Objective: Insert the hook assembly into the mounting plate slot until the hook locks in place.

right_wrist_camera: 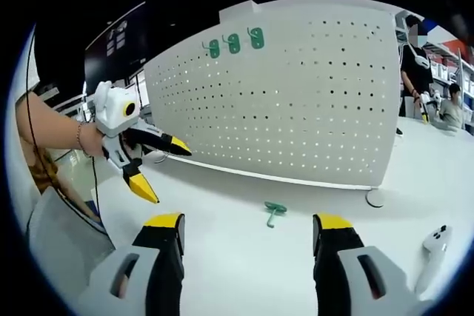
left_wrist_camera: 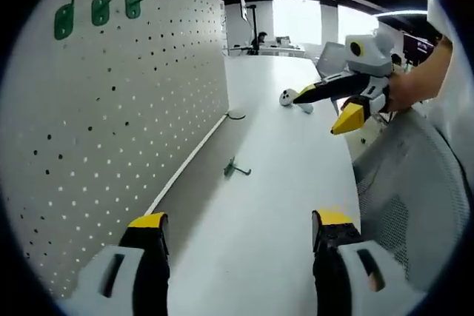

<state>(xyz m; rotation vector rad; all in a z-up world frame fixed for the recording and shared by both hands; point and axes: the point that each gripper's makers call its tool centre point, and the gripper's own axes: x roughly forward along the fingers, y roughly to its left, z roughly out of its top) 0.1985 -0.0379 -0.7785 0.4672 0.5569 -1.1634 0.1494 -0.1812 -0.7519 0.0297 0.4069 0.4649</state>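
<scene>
A loose green hook (left_wrist_camera: 235, 169) lies on the white table (left_wrist_camera: 274, 205) close to the foot of the white pegboard (left_wrist_camera: 111, 131). Three green hooks (left_wrist_camera: 96, 11) hang in the board's top corner. My left gripper (left_wrist_camera: 241, 221) is open and empty, short of the loose hook. My right gripper (left_wrist_camera: 318, 112) hangs open above the table's far right side. In the right gripper view the loose hook (right_wrist_camera: 274, 212) lies just ahead of my open right gripper (right_wrist_camera: 249, 221), the pegboard (right_wrist_camera: 296, 101) carries the three hooks (right_wrist_camera: 233, 42), and my left gripper (right_wrist_camera: 169, 175) is open at the left.
A white hand controller (left_wrist_camera: 289, 98) (right_wrist_camera: 437, 242) and a round white disc (left_wrist_camera: 236, 114) (right_wrist_camera: 375, 197) lie on the table. A grey mesh chair (left_wrist_camera: 415, 205) (right_wrist_camera: 59, 234) stands at the table's edge. People (right_wrist_camera: 415, 64) stand beyond the board.
</scene>
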